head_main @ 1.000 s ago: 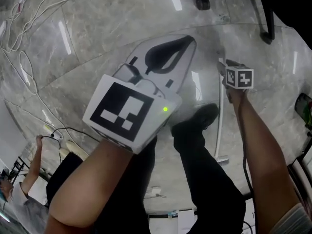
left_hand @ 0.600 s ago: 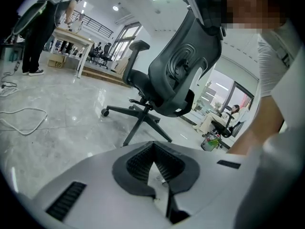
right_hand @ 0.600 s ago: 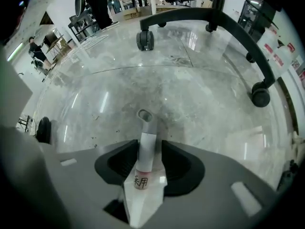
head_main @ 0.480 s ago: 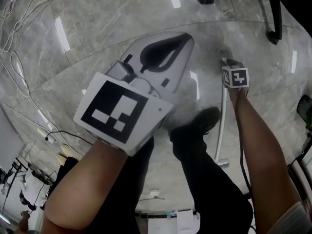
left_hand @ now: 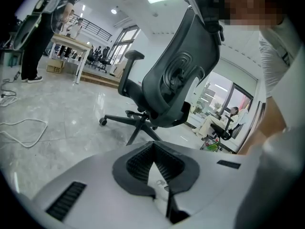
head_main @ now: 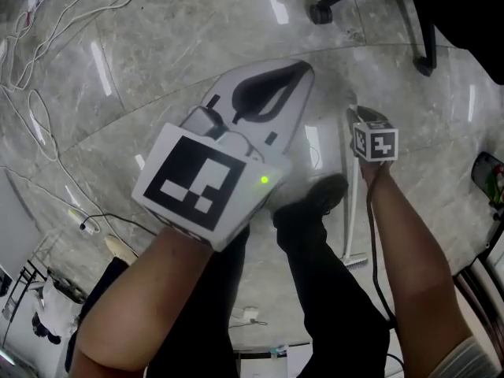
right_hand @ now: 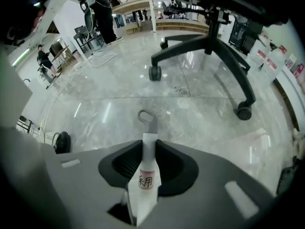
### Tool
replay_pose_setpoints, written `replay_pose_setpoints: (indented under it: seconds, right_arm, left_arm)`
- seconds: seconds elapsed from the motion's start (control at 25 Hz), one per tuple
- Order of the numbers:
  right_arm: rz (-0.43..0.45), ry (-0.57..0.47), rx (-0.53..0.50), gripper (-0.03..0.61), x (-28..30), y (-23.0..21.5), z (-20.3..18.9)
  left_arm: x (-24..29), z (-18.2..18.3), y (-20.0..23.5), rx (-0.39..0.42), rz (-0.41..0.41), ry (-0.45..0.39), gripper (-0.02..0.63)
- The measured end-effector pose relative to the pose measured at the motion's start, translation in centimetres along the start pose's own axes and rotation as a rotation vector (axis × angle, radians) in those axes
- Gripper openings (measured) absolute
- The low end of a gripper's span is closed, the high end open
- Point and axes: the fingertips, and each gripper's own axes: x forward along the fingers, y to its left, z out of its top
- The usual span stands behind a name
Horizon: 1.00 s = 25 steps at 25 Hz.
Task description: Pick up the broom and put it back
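Observation:
The broom (head_main: 351,211) lies on the marble floor, its white handle running from my right gripper (head_main: 356,118) back to the brush head (head_main: 356,262) near my feet. In the right gripper view the handle (right_hand: 147,168), which carries a small label, passes between the jaws of the right gripper (right_hand: 148,144). Its grey hanging loop (right_hand: 146,116) sticks out past the tips. These jaws have just been closing and now press on the handle from both sides. My left gripper (head_main: 303,68) hangs higher at the left, tips together and empty; its view shows the left gripper (left_hand: 152,144) with only floor behind it.
A black office chair (left_hand: 176,80) stands just beyond the broom, and its wheeled base (right_hand: 214,46) reaches towards the handle's end. White cables (head_main: 31,93) trail over the floor at far left. My dark trousers and shoe (head_main: 319,195) are beside the handle. People stand at distant desks.
Both grippers keep almost the same places and the broom stays on the same line on the floor. Only the head view has shifted slightly.

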Motion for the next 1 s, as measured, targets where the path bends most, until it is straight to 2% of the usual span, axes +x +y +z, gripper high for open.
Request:
replay_pose_setpoints:
  seconds: [0.2,0.52,0.68,1.0]
  right_arm:
    - [0.034,-0.115,0.012,0.086,-10.7,1.4,5.6]
    - [0.032,-0.316,-0.017,0.084,-33.2,3.1,13.8]
    - [-0.011,-0.424,-0.010,0.084,-43.8,1.4,17.6]
    - [-0.086,-0.598,0.049,0.084,-60.9,-3.8,22.0]
  left_arm:
    - [-2.4,8.0,-3.3,0.027,-0.005,-0.068,0.005]
    - [-8.8,22.9,-12.3,0.026,-0.026,-0.118,0.005]
    - [-11.2,28.8,-16.5,0.014,-0.001,-0.098,0.005]
    - [-15.4,36.5,-26.0,0.078,-0.037,-0.083,0.005]
